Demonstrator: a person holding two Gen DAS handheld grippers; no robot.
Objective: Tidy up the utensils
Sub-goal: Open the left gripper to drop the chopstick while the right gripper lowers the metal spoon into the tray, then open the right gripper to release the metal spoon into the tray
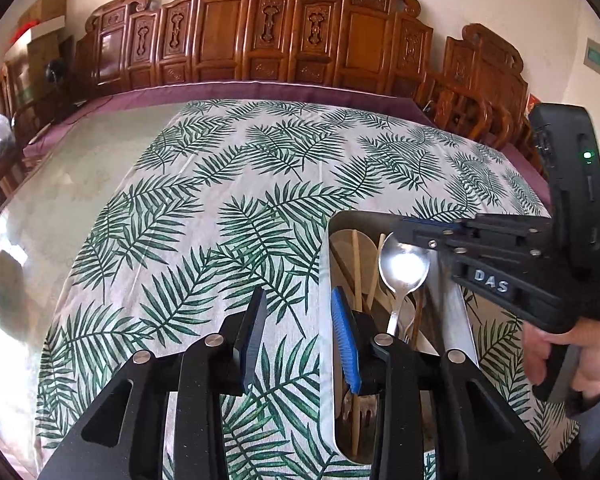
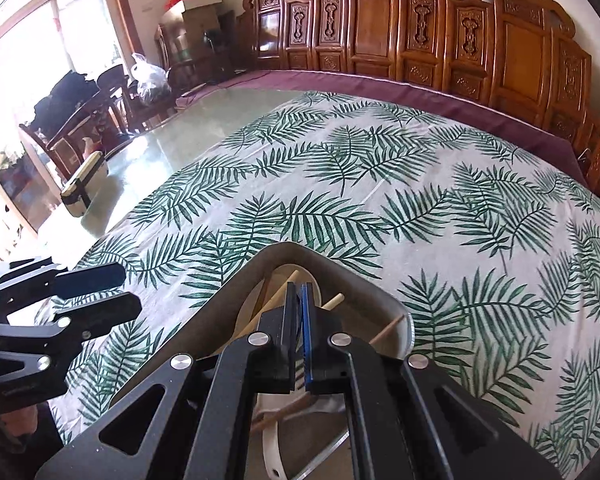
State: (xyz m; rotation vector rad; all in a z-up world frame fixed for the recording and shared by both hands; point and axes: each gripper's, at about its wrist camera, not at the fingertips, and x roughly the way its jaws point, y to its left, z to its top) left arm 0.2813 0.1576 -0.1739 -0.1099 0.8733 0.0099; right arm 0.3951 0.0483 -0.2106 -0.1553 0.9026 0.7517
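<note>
one metal tray (image 1: 342,220) sits on the palm-leaf tablecloth (image 1: 219,208). in it: one steel spoon (image 1: 404,268), one fork (image 1: 366,404), one wooden spatula (image 1: 346,242) and at least two wooden chopsticks (image 1: 356,264). the left gripper (image 1: 300,336) stands partly apart and empty, astride the tray's left rim. the right gripper (image 2: 297,320) is pinched together over the tray, its pads nearly touching; whether it grips anything i cannot tell.

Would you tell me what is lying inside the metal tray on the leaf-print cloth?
Inside the metal tray lie a metal spoon, a wooden spatula, chopsticks and a fork. The left gripper and right gripper cover parts of the pile, so more may be hidden.
</note>
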